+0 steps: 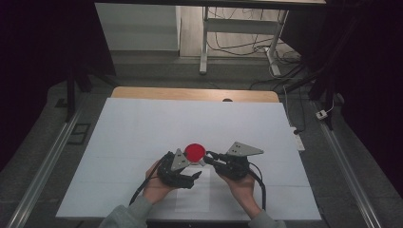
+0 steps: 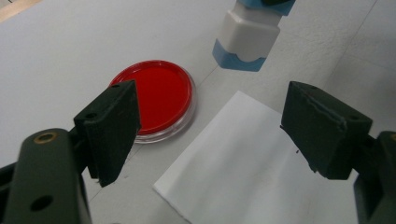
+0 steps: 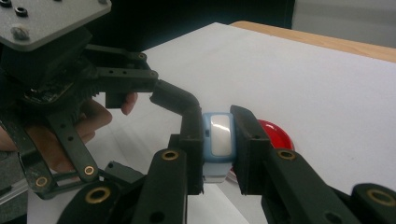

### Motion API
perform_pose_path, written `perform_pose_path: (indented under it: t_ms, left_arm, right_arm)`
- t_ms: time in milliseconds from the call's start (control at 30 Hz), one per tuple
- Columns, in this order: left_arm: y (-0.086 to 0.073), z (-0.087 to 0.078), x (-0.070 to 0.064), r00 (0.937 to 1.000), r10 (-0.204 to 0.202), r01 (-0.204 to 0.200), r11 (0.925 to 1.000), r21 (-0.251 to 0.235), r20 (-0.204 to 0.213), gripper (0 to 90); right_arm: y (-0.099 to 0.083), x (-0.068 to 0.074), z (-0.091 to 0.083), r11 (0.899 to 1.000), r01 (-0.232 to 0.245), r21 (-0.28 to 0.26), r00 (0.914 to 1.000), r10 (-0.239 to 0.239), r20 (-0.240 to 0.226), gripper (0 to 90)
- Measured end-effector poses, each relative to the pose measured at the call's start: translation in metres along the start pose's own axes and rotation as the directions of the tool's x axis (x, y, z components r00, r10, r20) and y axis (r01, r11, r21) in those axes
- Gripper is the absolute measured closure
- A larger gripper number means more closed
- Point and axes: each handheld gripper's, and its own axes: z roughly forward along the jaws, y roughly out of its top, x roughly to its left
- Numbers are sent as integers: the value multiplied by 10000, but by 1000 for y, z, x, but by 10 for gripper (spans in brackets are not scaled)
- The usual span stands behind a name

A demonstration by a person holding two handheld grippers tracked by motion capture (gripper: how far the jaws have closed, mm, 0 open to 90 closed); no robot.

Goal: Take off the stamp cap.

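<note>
Right gripper is clamped on a small blue-and-white stamp, held off the table just at 3 o'clock of the red ink pad. In the left gripper view the stamp hangs face down above the far edge of the white paper sheet, with the ink pad at about 10 o'clock from the sheet, lid off or clear, hard to tell. Left gripper has its jaws wide apart, nothing between them, hovering low over the paper's near corner.

Progress guess: the stamp is picked up and in hand. The paper looks blank, so no print made yet. Left to do: probably ink the stamp on the pad, then press it on the sheet, with the left gripper free to steady the paper.
</note>
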Motion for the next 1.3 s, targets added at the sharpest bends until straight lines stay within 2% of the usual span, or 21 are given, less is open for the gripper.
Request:
perform_pose_path:
  t_ms: [467, 833, 1300]
  left_arm:
    - [4, 7, -5, 9998, 147, -148, 9998, -124, -136, 241]
    - [5, 14, -9, 9981, 459, -466, 9988, -177, -415, 334]
    - [5, 17, -13, 9943, 903, -913, 9957, -155, -564, 470]
  right_arm:
    - [-1, 0, 3, 9999, -137, -13, 9999, 137, -83, 751]
    - [-1, 0, 4, 9997, -237, -29, 9996, 237, -158, 751]
    - [-1, -1, 4, 9991, -418, -27, 9989, 418, -207, 751]
